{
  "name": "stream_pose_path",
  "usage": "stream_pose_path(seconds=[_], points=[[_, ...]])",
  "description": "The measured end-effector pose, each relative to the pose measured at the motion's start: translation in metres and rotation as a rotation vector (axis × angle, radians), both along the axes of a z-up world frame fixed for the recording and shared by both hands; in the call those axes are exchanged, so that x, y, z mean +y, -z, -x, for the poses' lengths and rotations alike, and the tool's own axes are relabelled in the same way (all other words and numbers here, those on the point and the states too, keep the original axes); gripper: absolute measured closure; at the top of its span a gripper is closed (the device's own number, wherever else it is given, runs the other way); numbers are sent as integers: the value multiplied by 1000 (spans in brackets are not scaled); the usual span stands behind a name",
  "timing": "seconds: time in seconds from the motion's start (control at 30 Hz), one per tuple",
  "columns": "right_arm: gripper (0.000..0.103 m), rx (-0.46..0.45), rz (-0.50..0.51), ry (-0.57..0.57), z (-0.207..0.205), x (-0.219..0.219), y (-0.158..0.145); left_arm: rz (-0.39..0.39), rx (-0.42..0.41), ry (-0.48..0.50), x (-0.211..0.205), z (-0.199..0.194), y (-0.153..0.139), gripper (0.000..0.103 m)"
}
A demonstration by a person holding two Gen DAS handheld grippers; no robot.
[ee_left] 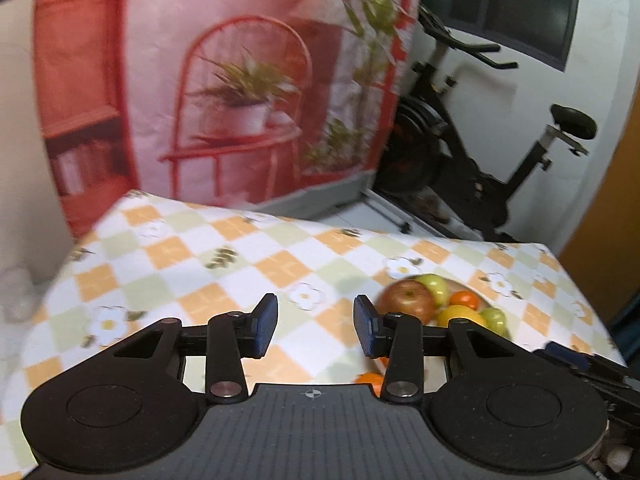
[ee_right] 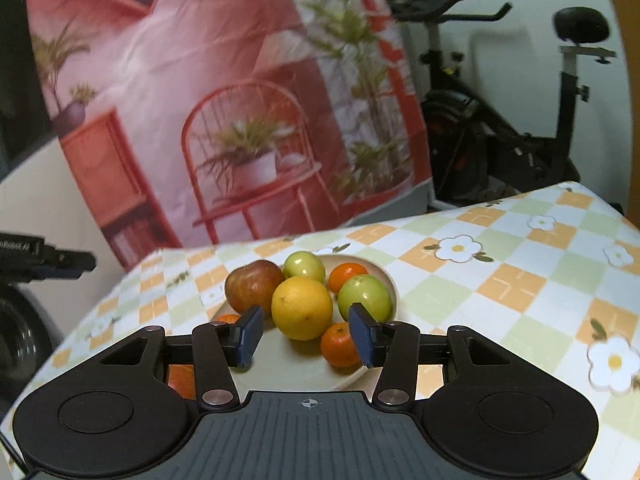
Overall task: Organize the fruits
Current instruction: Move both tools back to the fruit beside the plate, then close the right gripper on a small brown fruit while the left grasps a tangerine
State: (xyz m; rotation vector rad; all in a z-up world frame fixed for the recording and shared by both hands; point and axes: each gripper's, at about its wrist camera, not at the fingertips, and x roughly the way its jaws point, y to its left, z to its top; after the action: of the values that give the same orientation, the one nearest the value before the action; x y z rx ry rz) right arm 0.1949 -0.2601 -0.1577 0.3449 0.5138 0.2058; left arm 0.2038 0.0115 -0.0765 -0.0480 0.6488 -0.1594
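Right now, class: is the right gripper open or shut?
Open. The right gripper has its pads wide apart, empty, with the yellow orange showing between them.
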Motion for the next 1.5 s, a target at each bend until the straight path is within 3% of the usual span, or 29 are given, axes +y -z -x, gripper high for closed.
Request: stream_pose_path(seconds=[0.17,0.43,0.8,1.37,1.5], points=[[57,-27,-4,13,14,7,12,-77,-60,-81,9,16,-5,58],[58,-3,44,-67,16,29,21,-119,-86,-130,12,24,-1,58],[65,40,121,-176,19,50,37,-116,-81,-115,7,30,10,58],[75,118,77,-215,7,52,50,-109,-34,-64,1,30,21,58],[79,121,111,-241,6,59,52,-109,-13,-43,0,30,24,58]])
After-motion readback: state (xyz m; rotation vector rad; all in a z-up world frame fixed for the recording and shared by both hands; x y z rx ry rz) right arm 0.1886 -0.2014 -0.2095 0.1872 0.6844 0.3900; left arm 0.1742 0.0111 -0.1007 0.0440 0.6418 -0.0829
